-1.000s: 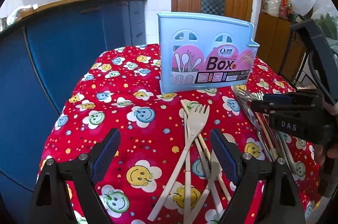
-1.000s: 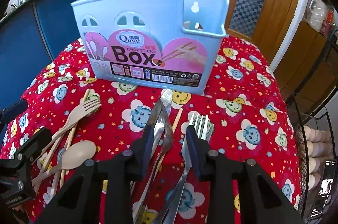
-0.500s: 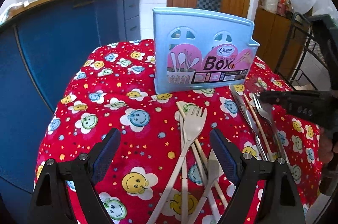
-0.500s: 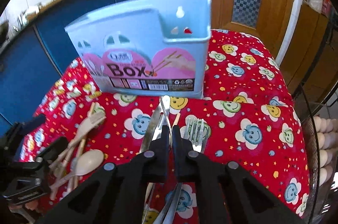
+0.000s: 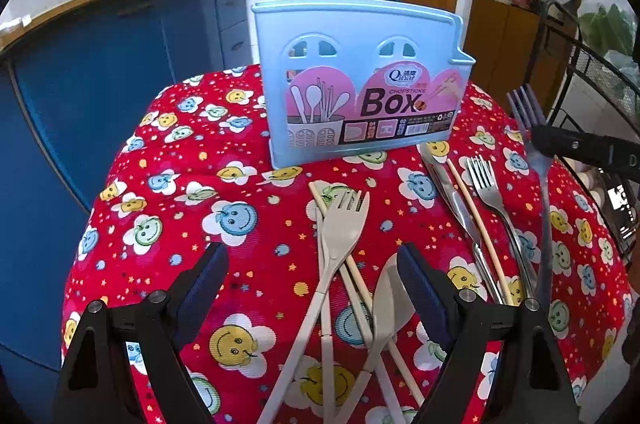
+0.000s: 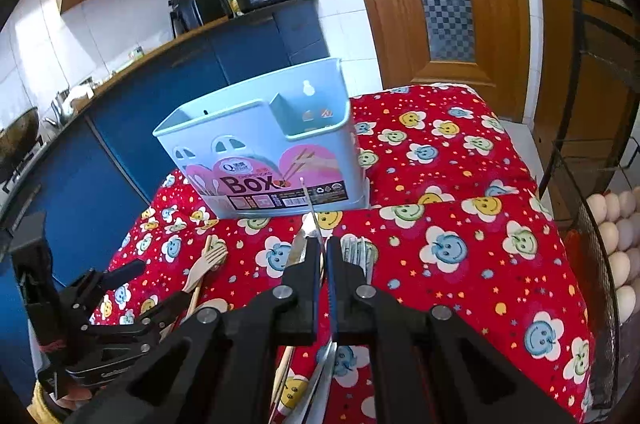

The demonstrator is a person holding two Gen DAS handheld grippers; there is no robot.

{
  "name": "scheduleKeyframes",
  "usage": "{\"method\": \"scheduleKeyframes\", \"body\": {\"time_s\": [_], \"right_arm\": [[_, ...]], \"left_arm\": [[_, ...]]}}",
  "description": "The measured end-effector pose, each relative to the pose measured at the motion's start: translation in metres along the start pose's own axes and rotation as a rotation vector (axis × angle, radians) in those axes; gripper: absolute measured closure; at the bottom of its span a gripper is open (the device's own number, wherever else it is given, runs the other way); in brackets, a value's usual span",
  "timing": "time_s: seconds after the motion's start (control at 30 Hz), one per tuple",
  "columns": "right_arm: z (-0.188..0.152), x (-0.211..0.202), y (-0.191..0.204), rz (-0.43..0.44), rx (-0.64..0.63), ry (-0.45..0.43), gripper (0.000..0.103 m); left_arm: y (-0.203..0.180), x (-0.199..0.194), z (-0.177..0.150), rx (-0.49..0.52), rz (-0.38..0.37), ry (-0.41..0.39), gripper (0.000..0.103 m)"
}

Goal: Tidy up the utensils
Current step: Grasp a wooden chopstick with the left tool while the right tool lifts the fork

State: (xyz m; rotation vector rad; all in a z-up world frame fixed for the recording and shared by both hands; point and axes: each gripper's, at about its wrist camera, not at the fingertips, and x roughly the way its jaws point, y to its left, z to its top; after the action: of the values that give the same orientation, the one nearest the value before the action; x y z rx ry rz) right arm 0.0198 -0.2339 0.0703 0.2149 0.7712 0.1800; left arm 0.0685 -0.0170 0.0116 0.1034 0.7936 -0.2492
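Left wrist view: the right gripper, fingers now clamped on a metal fork, has lifted it, tines up, off the desk; left gripper gapes empty.

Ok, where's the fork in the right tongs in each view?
Left wrist: fork at the right edge, clear of the cloth, tines up, pinched just below the tines by the right tongs.
Right wrist: centre, edge-on, a thin sliver sticking out past the shut right tongs toward the box.
Shared landmark: the blue box, top centre in the left view, centre-left in the right.
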Motion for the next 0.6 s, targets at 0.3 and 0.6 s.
{"method": "scheduleKeyframes", "body": {"time_s": [0.3,0.6], "right_arm": [[-0.004,-0.005,-0.014,0.033,0.04,-0.004,0.099],[-0.004,-0.003,-0.015,0.069,0.043,-0.002,0.098]], "left_arm": [[-0.028,0.001,0.002,0.107,0.0,-0.012,0.019],[-0.04,0.023,0.01,0.181,0.087,0.015,0.051]]}}
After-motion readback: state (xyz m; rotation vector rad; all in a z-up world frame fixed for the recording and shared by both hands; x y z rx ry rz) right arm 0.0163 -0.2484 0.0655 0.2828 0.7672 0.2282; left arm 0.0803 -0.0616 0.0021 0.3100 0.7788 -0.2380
